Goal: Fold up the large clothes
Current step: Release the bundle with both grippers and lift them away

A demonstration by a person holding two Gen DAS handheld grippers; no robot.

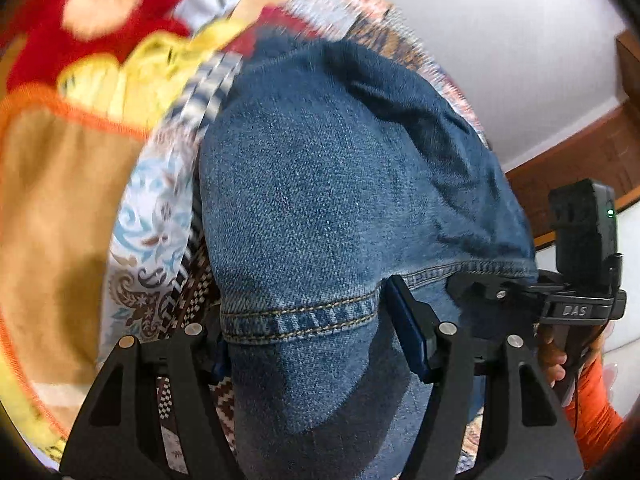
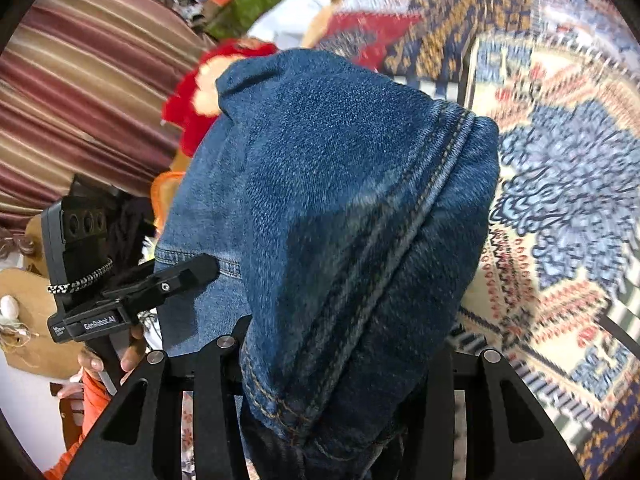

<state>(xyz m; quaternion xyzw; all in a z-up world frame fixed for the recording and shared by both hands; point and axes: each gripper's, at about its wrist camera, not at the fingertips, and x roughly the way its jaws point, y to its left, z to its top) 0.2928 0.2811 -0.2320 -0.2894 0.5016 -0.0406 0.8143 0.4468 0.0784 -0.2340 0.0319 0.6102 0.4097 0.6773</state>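
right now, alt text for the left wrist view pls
A blue denim garment fills the frame, its stitched hem lying between the fingers of the left claw. Behind it lie a patterned woven rug, a tan blanket with orange trim and a red plush toy, all motion-blurred.

The blue denim jeans [image 1: 320, 200] are coarse woven cotton, matt, with a raised tan-stitched hem. The black left gripper [image 1: 304, 336] looks like matt moulded plastic with shiny metal pins. A patterned woven rug [image 2: 560, 184] looks rough. The red plush toy [image 1: 100, 12] is fuzzy. The striped maroon cloth [image 2: 80, 92] has a slight sheen.
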